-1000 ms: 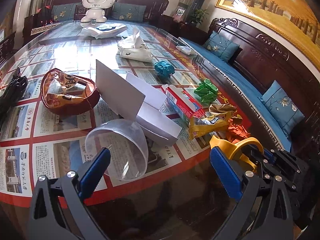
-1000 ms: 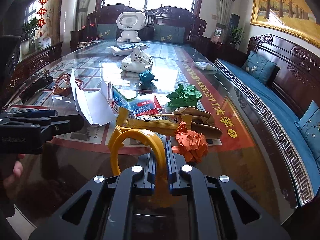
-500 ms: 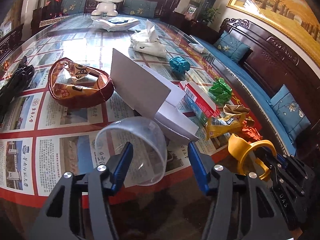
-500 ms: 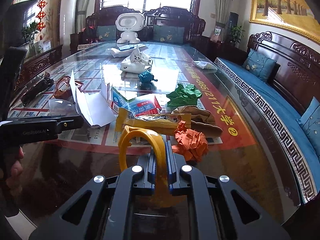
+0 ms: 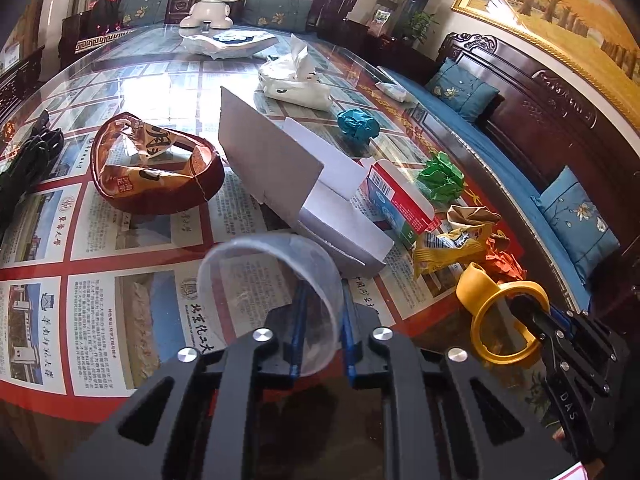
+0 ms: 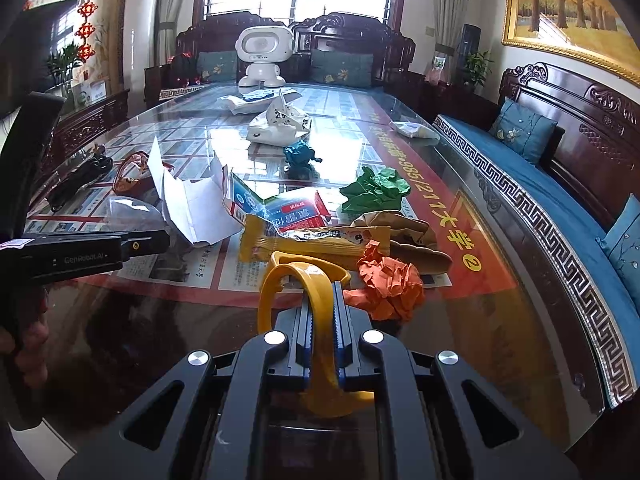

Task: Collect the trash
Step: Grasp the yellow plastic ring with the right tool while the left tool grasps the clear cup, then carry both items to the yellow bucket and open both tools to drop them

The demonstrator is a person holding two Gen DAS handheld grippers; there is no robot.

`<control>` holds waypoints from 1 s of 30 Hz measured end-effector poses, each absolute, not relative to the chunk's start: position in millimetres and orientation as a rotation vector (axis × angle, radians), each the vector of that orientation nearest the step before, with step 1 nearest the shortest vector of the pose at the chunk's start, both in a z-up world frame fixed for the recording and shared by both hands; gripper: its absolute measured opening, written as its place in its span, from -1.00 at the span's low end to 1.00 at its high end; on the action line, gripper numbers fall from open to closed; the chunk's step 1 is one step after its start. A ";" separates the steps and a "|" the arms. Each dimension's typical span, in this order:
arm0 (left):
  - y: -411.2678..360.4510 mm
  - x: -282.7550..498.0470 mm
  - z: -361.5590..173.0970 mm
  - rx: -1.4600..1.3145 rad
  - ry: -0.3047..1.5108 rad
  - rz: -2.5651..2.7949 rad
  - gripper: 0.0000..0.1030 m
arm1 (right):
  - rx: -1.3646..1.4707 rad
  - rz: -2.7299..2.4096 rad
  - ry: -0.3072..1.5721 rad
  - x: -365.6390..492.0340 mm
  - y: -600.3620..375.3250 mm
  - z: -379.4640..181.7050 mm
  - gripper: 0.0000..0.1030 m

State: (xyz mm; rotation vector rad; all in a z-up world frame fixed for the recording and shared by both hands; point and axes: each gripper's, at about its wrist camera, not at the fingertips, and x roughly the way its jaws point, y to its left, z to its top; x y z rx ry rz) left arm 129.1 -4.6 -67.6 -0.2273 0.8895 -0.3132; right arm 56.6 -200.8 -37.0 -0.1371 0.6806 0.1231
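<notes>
At the near edge of the long glass-topped table (image 5: pixel 168 80), the left gripper (image 5: pixel 322 312) has just been closing its 2 blue jaws and now pinches the thin wall of a clear, curved plastic cup piece (image 5: pixel 276 276) that lies on its side over the printed sheets under the glass. The right gripper (image 6: pixel 322 320) is clenched on a yellow plastic ring-shaped piece (image 6: pixel 308 284), held upright just above the dark tabletop. Beyond them the rest of the trash lies spread out — a crumpled orange paper ball (image 6: pixel 388 286) beside a yellow snack wrapper (image 6: pixel 316 240), a red and blue carton (image 5: pixel 400 200), an opened white cardboard box (image 5: pixel 304 184), a green paper wad (image 5: pixel 440 178), a teal paper wad (image 5: pixel 357 125) and a brown torn snack bag (image 5: pixel 156 168). A white toy robot (image 6: pixel 262 56) stands at the far end.
</notes>
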 end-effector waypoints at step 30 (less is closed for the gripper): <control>-68.6 29.4 -23.1 -0.083 0.786 -0.536 -0.89 | -0.051 0.059 0.548 -51.7 -240.3 19.1 -0.84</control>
